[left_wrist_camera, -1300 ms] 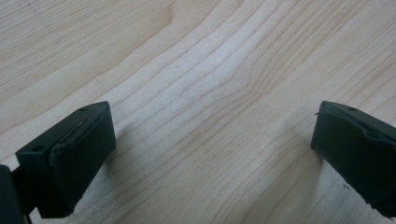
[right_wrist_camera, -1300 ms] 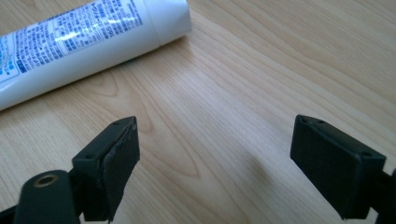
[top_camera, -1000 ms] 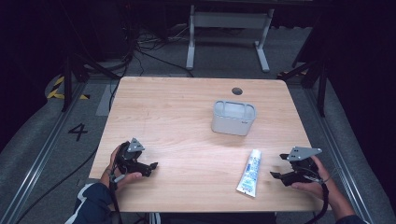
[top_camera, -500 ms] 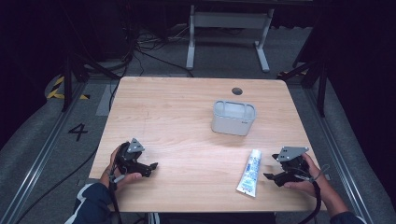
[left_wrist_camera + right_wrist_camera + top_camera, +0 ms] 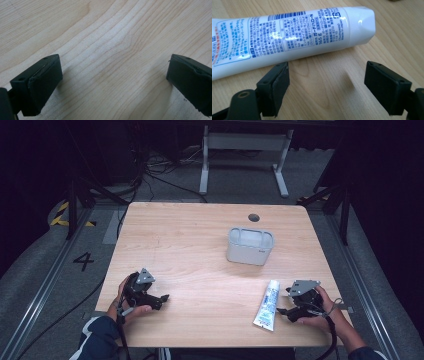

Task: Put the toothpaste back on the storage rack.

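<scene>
**Near the front right edge: toothpaste tube ahead of spread jaws**

On the wooden surface [image 5: 190, 245] lies the white toothpaste tube [image 5: 287, 35], just beyond the right hand-held gripper [image 5: 325, 85], whose jaws are spread and empty. Behind it stands a grey container [image 5: 249, 246]. Far left, the left hand-held gripper [image 5: 112, 82] is spread over bare wood.

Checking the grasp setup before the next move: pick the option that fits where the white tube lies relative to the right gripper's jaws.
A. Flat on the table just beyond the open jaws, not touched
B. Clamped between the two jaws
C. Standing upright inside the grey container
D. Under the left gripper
A: in the right gripper view the white tube lies flat on the table beyond the right gripper, whose jaws stand apart with bare wood between them.
</scene>
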Demonstrator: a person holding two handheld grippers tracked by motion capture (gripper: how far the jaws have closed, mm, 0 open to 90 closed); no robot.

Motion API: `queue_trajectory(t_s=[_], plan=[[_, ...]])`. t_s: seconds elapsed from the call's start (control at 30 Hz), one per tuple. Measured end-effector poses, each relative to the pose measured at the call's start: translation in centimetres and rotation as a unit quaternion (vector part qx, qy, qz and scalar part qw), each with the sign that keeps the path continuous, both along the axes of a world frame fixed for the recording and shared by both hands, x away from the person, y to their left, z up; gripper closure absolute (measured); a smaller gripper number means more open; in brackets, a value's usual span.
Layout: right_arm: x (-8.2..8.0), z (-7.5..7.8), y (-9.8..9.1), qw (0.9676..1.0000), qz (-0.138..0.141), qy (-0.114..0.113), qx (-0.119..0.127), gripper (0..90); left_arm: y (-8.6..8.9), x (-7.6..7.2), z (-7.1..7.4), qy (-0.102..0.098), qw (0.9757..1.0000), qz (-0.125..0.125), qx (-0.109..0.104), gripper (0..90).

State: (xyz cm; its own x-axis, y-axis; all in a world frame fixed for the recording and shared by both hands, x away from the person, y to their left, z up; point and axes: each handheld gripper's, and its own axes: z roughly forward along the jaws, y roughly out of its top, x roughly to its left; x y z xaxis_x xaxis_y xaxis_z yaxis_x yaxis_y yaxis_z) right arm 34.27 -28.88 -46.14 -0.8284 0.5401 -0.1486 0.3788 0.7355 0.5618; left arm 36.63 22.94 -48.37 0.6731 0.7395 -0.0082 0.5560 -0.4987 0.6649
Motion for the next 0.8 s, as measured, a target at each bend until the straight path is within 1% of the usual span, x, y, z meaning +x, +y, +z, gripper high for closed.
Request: queue_trajectory(t_s=[0.07,0.1,0.13,0.17,0.23,0.3,0.37,0.43,0.47,0.5,0.53,0.6,0.63,0.67,0.7,0.8], plan=[[-0.1,0.0,0.4,0.9997,-0.002,-0.012,-0.019,21.6,0.0,0.0,0.0,0.000,1.0000,0.000,0.000,0.8],[-0.1,0.1,0.6,0.9996,-0.004,-0.016,-0.025,21.6,0.0,0.0,0.0,0.000,1.0000,0.001,0.001,0.8],[-0.2,0.1,0.7,0.9994,0.000,-0.020,-0.030,21.9,0.0,0.0,0.0,0.000,1.0000,0.000,0.000,0.8],[-0.2,0.2,0.7,0.9995,0.000,-0.017,-0.028,22.0,0.0,0.0,0.0,0.001,1.0000,0.001,0.001,0.8],[-0.2,0.4,0.8,0.9993,0.006,-0.021,-0.032,21.9,0.0,0.0,0.0,0.000,1.0000,0.000,0.000,0.8],[-0.2,0.6,1.2,0.9986,0.024,-0.025,-0.040,21.9,0.0,0.0,0.0,0.000,1.0000,0.000,0.001,0.8],[-0.4,0.9,1.8,0.9969,0.054,-0.025,-0.052,21.9,0.0,0.0,0.0,0.000,1.0000,0.000,0.000,0.8],[-0.5,1.2,2.7,0.9945,0.079,-0.030,-0.062,18.8,0.0,0.0,0.0,0.000,1.0000,0.000,0.000,0.8],[-0.5,1.2,2.7,0.9945,0.079,-0.030,-0.062,18.8,0.0,0.0,0.0,0.000,1.0000,0.000,0.000,0.7],[-0.5,1.4,2.9,0.9938,0.085,-0.032,-0.064,18.0,0.0,0.0,0.0,0.000,1.0000,0.001,0.001,0.7],[-0.5,1.8,3.8,0.9896,0.113,-0.042,-0.078,18.8,0.0,0.0,0.0,0.000,1.0000,0.000,0.001,0.7],[-0.5,2.1,4.3,0.9865,0.126,-0.047,-0.094,20.1,0.0,0.0,0.0,-0.001,1.0000,0.000,0.000,0.8],[-0.5,2.1,4.3,0.9865,0.126,-0.047,-0.094,20.1,0.0,0.0,0.0,-0.001,1.0000,0.000,0.000,0.7],[-0.5,2.2,4.6,0.9848,0.131,-0.049,-0.102,20.3,0.0,0.0,0.0,0.000,1.0000,0.001,0.001,0.7],[-0.5,2.4,4.9,0.9822,0.144,-0.052,-0.108,21.2,0.0,0.0,0.0,0.000,1.0000,0.000,0.000,0.8],[-0.3,2.6,5.7,0.9770,0.164,-0.047,-0.128,18.2,0.0,0.0,0.0,0.001,1.0000,0.001,0.001,0.7]])
